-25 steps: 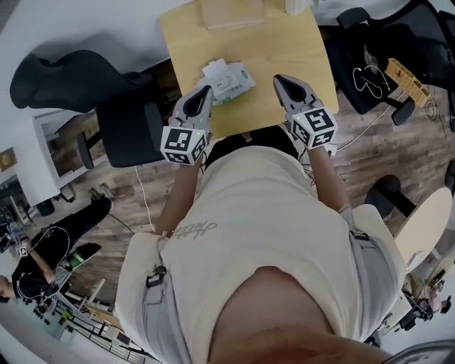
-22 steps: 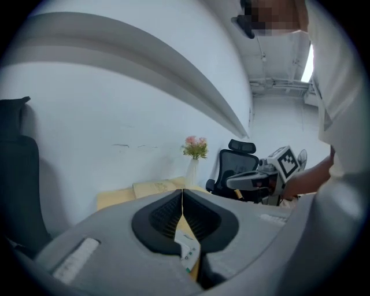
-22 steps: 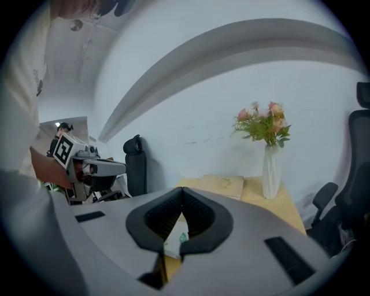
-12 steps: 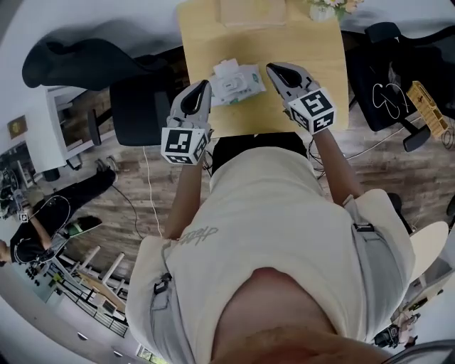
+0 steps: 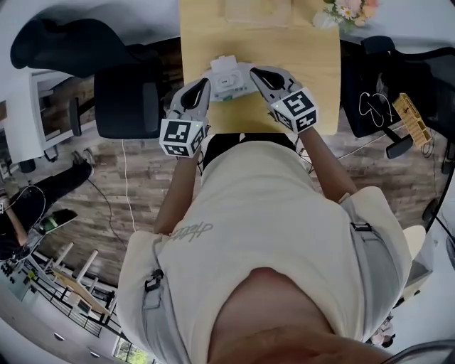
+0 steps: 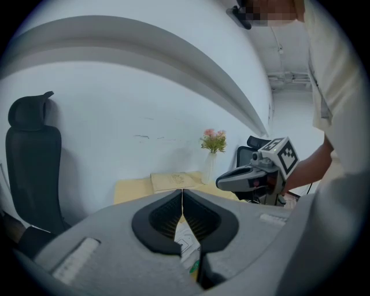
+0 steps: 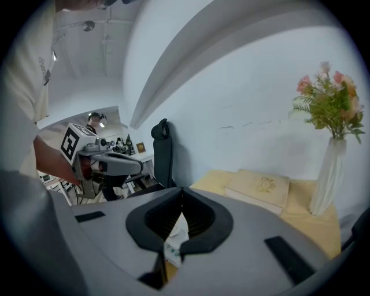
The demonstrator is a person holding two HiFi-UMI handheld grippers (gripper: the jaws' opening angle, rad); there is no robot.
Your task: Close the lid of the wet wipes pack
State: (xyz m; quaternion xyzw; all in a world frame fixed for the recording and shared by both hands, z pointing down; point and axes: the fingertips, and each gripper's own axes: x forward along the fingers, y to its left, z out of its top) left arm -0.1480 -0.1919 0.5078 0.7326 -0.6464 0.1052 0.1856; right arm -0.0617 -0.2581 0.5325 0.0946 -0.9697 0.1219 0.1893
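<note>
Pale wood table [image 5: 313,64], one, bearing: one wet wipes pack [image 5: 229,79] near its front edge; one book [image 5: 257,10]; one vase of flowers [image 5: 346,11]. Grippers, two: left gripper [image 5: 205,85] just left of the pack; right gripper [image 5: 256,72] over its right end; we find both pairs of jaws pressed together at the tips, gripping nothing. Black chair [image 5: 121,106], one, left of the table.

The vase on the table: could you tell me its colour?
The vase is white, best seen in the right gripper view.
</note>
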